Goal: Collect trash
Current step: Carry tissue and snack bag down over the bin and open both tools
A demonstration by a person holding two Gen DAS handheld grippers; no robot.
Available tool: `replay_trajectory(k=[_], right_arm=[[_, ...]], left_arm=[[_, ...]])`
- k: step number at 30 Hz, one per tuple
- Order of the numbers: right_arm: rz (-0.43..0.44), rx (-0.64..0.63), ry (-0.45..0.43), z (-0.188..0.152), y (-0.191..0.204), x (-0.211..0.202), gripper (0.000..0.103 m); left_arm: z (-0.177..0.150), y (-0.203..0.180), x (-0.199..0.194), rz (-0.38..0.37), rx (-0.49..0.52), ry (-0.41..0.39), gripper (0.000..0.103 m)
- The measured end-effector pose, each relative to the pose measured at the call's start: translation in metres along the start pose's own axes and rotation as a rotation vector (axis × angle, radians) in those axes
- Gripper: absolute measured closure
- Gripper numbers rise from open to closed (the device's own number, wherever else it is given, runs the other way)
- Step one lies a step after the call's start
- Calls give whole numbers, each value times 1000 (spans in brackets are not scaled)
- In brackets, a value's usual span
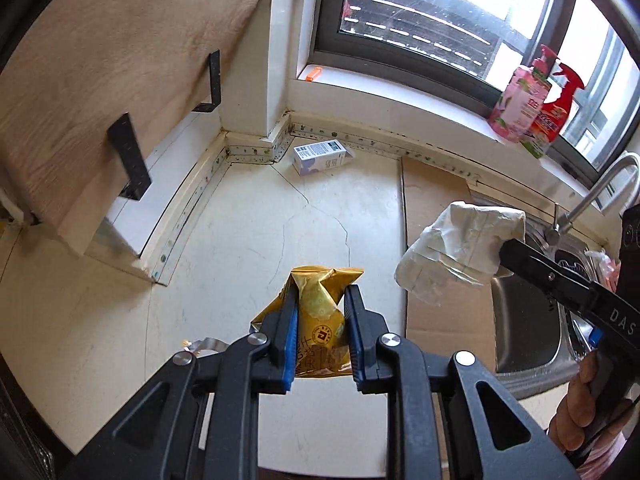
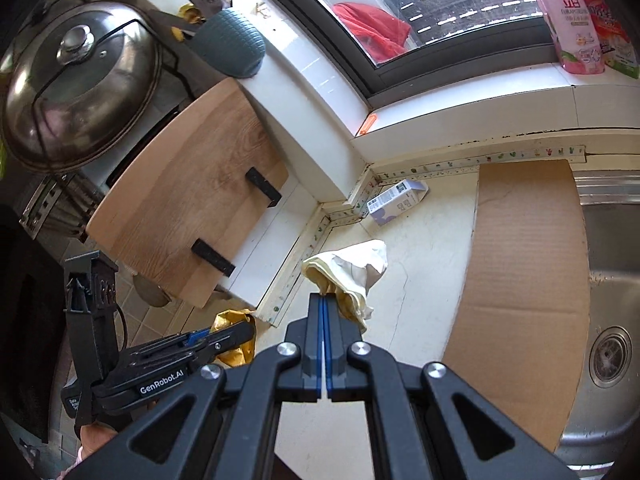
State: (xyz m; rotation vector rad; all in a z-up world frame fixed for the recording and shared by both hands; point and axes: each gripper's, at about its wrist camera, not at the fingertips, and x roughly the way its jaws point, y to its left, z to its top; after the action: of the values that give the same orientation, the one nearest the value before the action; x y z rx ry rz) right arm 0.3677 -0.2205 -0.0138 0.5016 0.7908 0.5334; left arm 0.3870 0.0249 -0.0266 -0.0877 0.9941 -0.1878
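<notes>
My left gripper point(image 1: 322, 292) is shut on a crumpled gold snack wrapper point(image 1: 320, 316), held up above the cream countertop point(image 1: 240, 240). The same left gripper point(image 2: 250, 330) shows at lower left in the right wrist view, with the gold wrapper point(image 2: 230, 316) in it. My right gripper point(image 2: 325, 294) is shut on a crumpled white paper napkin point(image 2: 352, 270), also lifted off the counter. In the left wrist view that napkin point(image 1: 460, 248) hangs from the right gripper point(image 1: 505, 252). A small white and purple carton point(image 1: 322, 156) lies in the far corner of the counter point(image 2: 394, 202).
A wooden board point(image 1: 104, 92) on black brackets juts over the counter's left side. Flat cardboard point(image 2: 524, 272) lies beside the steel sink point(image 2: 604, 320) and tap point(image 1: 592, 196). Pink and red bottles point(image 1: 532, 108) stand on the window sill. A lidded wok point(image 2: 76, 88) sits at left.
</notes>
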Motion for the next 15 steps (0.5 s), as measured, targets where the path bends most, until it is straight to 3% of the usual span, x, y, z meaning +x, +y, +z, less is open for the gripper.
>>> replay_trajectory(k=[8, 15], right_arm=[[-13, -41, -7, -87, 63, -54, 103], [-55, -88, 51, -175, 109, -80, 103]], left_arm=[[-95, 7, -79, -24, 49, -52, 84], [-174, 21, -104, -77, 56, -36, 84]])
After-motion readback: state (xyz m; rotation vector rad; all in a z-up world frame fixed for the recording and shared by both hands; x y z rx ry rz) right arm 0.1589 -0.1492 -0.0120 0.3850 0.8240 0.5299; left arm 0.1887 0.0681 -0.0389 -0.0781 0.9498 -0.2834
